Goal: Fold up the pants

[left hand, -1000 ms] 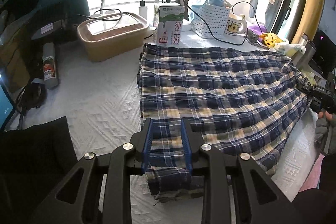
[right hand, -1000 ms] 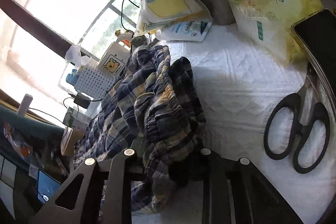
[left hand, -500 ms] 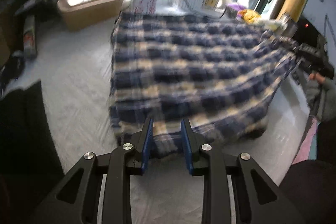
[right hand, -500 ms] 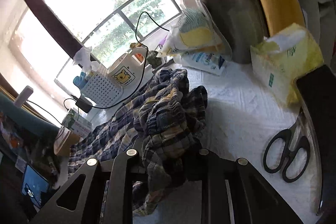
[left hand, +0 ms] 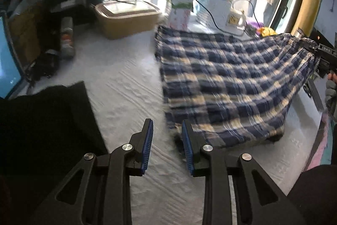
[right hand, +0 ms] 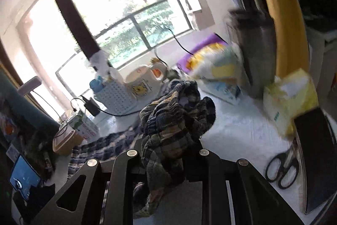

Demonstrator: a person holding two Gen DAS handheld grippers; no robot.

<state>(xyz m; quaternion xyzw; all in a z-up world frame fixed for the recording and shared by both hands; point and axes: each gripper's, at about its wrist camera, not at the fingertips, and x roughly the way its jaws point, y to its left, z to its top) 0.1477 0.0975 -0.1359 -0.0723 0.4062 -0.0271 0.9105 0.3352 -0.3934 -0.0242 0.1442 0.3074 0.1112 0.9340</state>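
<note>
Left gripper is spread, nothing held, just beside the pants' near corner. Waistband is pinched in the right gripper and lifted off the table.

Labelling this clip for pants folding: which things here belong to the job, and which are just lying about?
Job: plaid pants; left gripper, open beside them; right gripper, clamping their bunched end.

Lying about: scissors, milk carton, mug, tan lidded box, white basket.
</note>
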